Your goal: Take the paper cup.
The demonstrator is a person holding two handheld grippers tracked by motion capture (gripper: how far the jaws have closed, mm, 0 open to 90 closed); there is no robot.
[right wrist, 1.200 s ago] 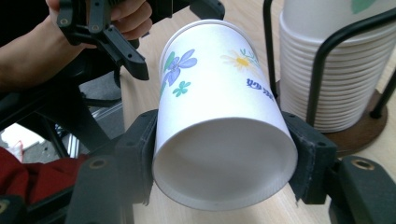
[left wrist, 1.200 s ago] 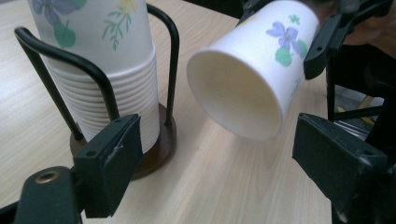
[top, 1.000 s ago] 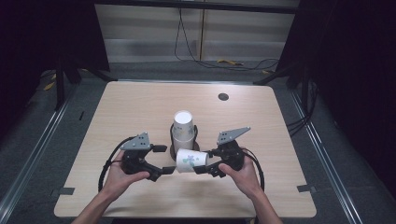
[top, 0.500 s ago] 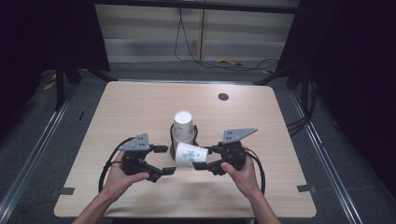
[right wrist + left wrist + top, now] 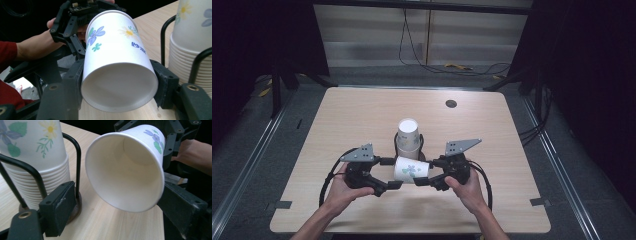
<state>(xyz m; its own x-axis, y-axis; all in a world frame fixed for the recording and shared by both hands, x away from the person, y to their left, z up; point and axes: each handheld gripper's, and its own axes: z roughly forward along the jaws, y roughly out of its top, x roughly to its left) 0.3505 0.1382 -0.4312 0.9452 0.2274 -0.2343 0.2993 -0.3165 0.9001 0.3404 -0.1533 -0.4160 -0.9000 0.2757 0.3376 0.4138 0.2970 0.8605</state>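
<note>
- High view: the cup (image 5: 411, 169) lies on its side just in front of the stack (image 5: 407, 136), between the left gripper (image 5: 387, 173) and the right gripper (image 5: 424, 176).
- Left gripper view: jaws apart — the cup's open mouth sits between them, not pinched.
- Right gripper view: jaws clamped on the cup's base end, the stack just beside.

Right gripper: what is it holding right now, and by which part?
The right gripper is shut on a flowered paper cup, clamped across the sides near its closed base; the cup lies sideways, mouth toward the left gripper.
</note>
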